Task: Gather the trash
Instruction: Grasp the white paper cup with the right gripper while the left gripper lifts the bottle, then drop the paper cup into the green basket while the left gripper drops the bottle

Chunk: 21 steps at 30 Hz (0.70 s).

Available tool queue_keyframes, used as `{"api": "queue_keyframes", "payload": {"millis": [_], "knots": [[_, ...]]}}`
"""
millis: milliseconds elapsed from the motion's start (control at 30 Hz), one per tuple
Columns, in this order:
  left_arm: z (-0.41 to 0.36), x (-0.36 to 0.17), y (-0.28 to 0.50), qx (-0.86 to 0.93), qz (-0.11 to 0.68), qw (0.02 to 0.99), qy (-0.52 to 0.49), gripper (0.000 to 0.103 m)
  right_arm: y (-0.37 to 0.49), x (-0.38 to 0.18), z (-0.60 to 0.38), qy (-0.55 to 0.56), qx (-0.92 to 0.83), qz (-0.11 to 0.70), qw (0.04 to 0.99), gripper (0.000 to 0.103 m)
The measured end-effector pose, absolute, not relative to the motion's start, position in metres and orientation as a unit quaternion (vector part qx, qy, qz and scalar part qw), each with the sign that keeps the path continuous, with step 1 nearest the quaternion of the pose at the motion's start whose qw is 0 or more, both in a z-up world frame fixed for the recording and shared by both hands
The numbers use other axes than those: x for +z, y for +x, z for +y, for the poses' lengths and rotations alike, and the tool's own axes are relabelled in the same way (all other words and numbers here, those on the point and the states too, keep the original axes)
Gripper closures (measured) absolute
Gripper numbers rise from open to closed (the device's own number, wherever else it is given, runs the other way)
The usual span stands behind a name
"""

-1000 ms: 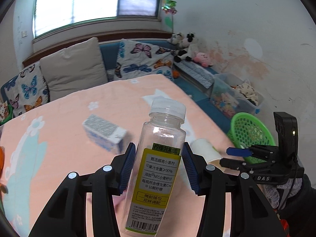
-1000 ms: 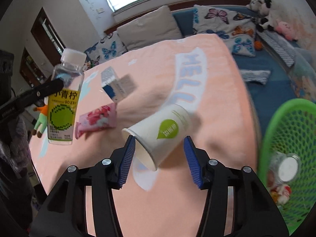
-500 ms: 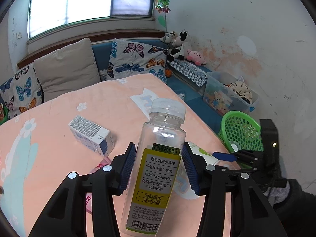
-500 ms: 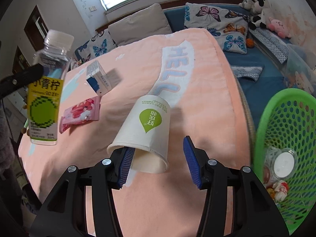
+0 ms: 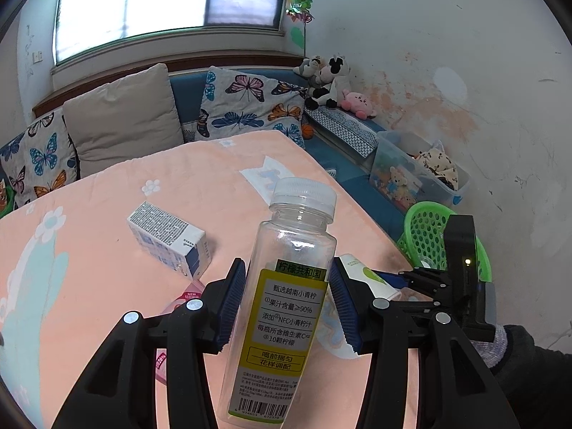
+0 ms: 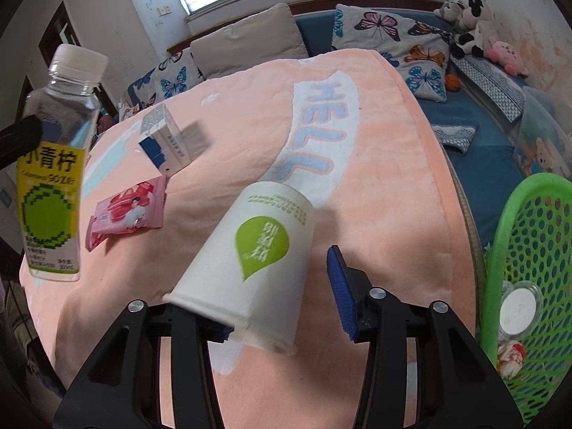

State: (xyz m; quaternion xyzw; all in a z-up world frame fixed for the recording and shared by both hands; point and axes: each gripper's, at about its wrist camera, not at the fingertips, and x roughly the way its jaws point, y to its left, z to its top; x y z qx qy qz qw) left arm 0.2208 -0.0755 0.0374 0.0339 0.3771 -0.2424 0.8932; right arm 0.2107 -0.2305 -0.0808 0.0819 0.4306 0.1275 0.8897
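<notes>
Counter (image 6: 375, 164): covered by a peach cloth with pale lettering; it carries the loose trash. Its right edge drops off beside the basket, so anything nudged that way likely falls to the floor rather than in.
Basket (image 6: 529, 250): green mesh, standing off the counter's right edge, with a clear lidded tub and a small wrapper already inside. A release short of its rim would probably miss.
Bottle (image 5: 286, 307): clear, empty-looking plastic with a white cap and yellow-green label, held upright above the counter. Smooth and light, it may slip or swing if the grip loosens.
Paper cup (image 6: 250, 261): white with a green leaf mark, lying tipped with its open mouth toward the camera, rim between the right fingers. Thin wall; a hard squeeze would likely crush it, and a light push could roll it off toward the edge.
Carton (image 6: 166, 150): small blue and white box resting on the cloth, further back.
Wrapper (image 6: 127, 211): pink snack packet, flat on the cloth near the carton.
Left tool (image 5: 287, 307): closed on the bottle, pads pressing the label on both sides.
Right tool (image 6: 286, 304): spread apart around the cup's rim; the right pad stands clear of the cup, the left pad is hidden behind it, so no grip shows.
</notes>
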Motion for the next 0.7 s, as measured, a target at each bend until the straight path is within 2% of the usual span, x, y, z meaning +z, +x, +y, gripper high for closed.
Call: {"api": "queue_keyframes", "payload": {"millis": [200,700], "knots": [[-0.075,0.037,0.220,-0.242,0.378,0.893,0.034,0.056,0.200,-0.069,-0.235,0.090,0.130,0.402,0.902,0.091],[-0.122,0.046,0.215,-0.283,0.371,0.883,0.045,0.056,0.152,-0.020,-0.289,0.088,0.091,0.349,0.929,0.091]]}}
